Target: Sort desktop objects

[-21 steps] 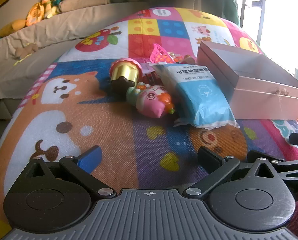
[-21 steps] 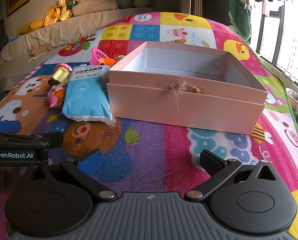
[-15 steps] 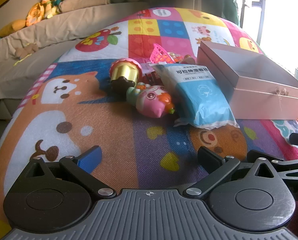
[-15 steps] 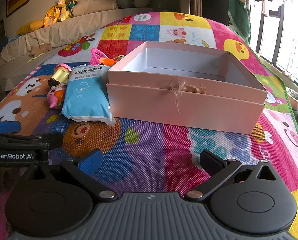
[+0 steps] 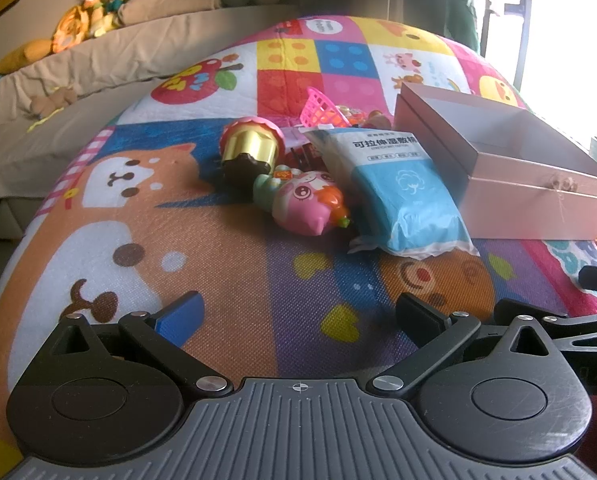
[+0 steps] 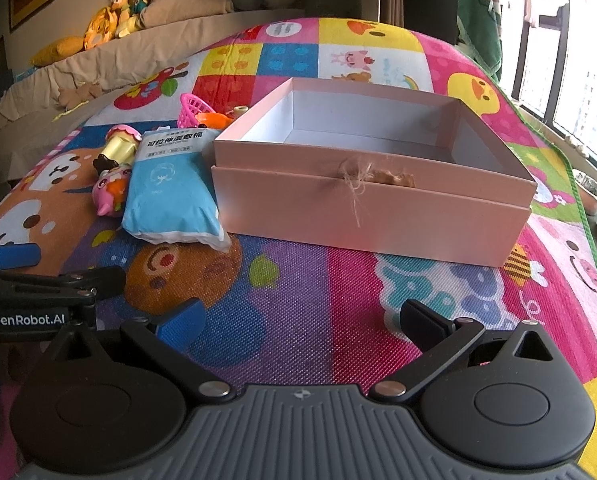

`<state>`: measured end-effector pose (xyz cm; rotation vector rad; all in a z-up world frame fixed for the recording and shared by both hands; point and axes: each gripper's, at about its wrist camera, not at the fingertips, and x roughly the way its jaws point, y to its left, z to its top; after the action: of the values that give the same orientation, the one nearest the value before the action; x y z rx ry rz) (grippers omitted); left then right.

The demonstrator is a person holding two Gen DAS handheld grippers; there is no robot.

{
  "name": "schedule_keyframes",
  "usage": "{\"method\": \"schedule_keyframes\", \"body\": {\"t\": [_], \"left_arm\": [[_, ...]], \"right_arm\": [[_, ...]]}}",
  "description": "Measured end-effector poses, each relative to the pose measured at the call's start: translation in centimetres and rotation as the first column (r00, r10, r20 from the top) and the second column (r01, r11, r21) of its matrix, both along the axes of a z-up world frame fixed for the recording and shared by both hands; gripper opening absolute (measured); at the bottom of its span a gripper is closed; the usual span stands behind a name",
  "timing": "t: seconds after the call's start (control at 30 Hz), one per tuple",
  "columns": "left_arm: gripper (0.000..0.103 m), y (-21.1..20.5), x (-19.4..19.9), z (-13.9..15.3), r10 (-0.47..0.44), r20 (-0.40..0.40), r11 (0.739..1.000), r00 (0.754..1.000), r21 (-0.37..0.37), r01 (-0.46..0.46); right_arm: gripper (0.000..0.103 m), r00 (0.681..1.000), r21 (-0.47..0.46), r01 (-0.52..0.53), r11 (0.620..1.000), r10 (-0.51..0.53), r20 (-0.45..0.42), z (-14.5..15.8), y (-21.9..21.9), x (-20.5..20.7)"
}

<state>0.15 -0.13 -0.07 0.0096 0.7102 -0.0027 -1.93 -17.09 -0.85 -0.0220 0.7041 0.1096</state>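
Observation:
A pile of objects lies on a colourful play mat: a blue-white cotton pad packet (image 5: 398,184) (image 6: 170,188), a pink pig-like toy (image 5: 302,204) (image 6: 108,192), a gold and pink bottle (image 5: 250,152) (image 6: 116,146) and a pink toy basket (image 5: 324,106) (image 6: 192,110). An open pink box (image 5: 538,204) (image 6: 370,216) stands to their right; what I see of its inside is empty. My left gripper (image 5: 298,316) is open and empty, well short of the pile. My right gripper (image 6: 298,320) is open and empty, in front of the box.
The play mat (image 5: 226,248) covers the floor. A beige sofa (image 5: 98,64) with stuffed toys (image 5: 94,12) runs along the back left. A window and hanging clothes (image 6: 478,20) are at the right. The left gripper's body (image 6: 30,300) shows beside my right one.

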Motion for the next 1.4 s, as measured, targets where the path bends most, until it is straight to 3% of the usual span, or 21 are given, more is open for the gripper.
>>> {"method": "schedule_keyframes", "body": {"t": [0.4, 0.7, 1.03, 1.13, 1.2, 1.27, 1.33, 1.4], "left_arm": [[0.103, -0.2, 0.1, 0.0, 0.01, 0.001, 1.0, 1.0, 0.008, -0.01], [0.103, 0.2, 0.3, 0.1, -0.023, -0.025, 1.0, 0.999, 0.003, 0.023], [0.103, 1.0, -0.1, 0.2, -0.07, -0.02, 0.997, 0.997, -0.023, 0.07], [0.103, 1.6, -0.2, 0.8, -0.088, 0.009, 0.993, 0.996, -0.075, 0.088], [0.103, 2.3, -0.3, 1.7, -0.067, 0.048, 0.995, 0.997, -0.07, 0.07], [0.103, 3.5, -0.4, 2.8, -0.019, 0.094, 0.998, 0.995, -0.064, 0.025], [0.103, 5.2, -0.4, 4.1, 0.04, 0.141, 0.997, 0.989, -0.07, -0.03], [0.103, 7.1, -0.2, 5.6, 0.096, 0.182, 0.993, 0.979, -0.09, -0.081]], "right_arm": [[0.103, 0.999, 0.002, -0.039, 0.999, 0.039, -0.028, 0.2, -0.7, 0.3], [0.103, 0.998, 0.004, -0.001, 1.0, 0.001, -0.067, 0.4, -0.4, 0.6], [0.103, 0.997, 0.025, -0.054, 0.998, 0.055, -0.05, 0.9, -1.0, -0.7], [0.103, 0.996, -0.007, -0.087, 0.996, 0.087, -0.009, 1.6, -0.7, -0.8], [0.103, 0.993, -0.038, -0.116, 0.993, 0.117, 0.024, 2.2, -0.1, -0.7], [0.099, 0.985, -0.053, -0.159, 0.986, 0.162, 0.062, 3.0, 0.9, -0.3], [0.072, 0.967, -0.084, -0.23, 0.97, 0.237, 0.089, 3.9, 2.5, 0.3], [0.062, 0.947, -0.125, -0.28, 0.952, 0.295, 0.129, 4.8, 4.7, 1.0]]}}
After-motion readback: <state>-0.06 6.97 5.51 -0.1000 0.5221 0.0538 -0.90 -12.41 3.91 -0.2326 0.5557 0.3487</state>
